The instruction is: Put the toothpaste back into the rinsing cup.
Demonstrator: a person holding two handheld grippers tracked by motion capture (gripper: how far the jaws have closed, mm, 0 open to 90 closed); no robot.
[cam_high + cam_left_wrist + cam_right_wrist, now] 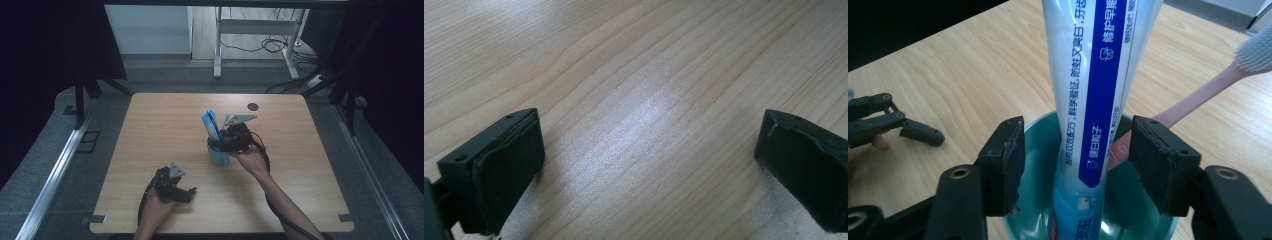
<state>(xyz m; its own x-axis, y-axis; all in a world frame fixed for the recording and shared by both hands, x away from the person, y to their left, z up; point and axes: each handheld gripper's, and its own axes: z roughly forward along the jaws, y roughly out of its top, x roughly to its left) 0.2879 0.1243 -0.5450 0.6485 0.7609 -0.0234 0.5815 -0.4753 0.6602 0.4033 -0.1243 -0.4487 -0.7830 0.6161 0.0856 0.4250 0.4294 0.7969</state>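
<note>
One table (165,130); one teal cup (218,156) mid-table, holding one toothpaste tube (1088,90) and one pink toothbrush (1198,95), the brush clear in the right gripper view. Two grippers: right gripper (1075,165) released, pads off the tube; left gripper (649,170) spread, empty.

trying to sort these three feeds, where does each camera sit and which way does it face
High view: above the person's side, facing forward and down on the table; both forearms, left gripper and right gripper show.
Left gripper view: on that gripper, facing bare tabletop between open jaws.
Right gripper view: on that gripper, facing toothpaste tube, toothbrush and cup.
High and right gripper views share cup, tube, left gripper.
</note>
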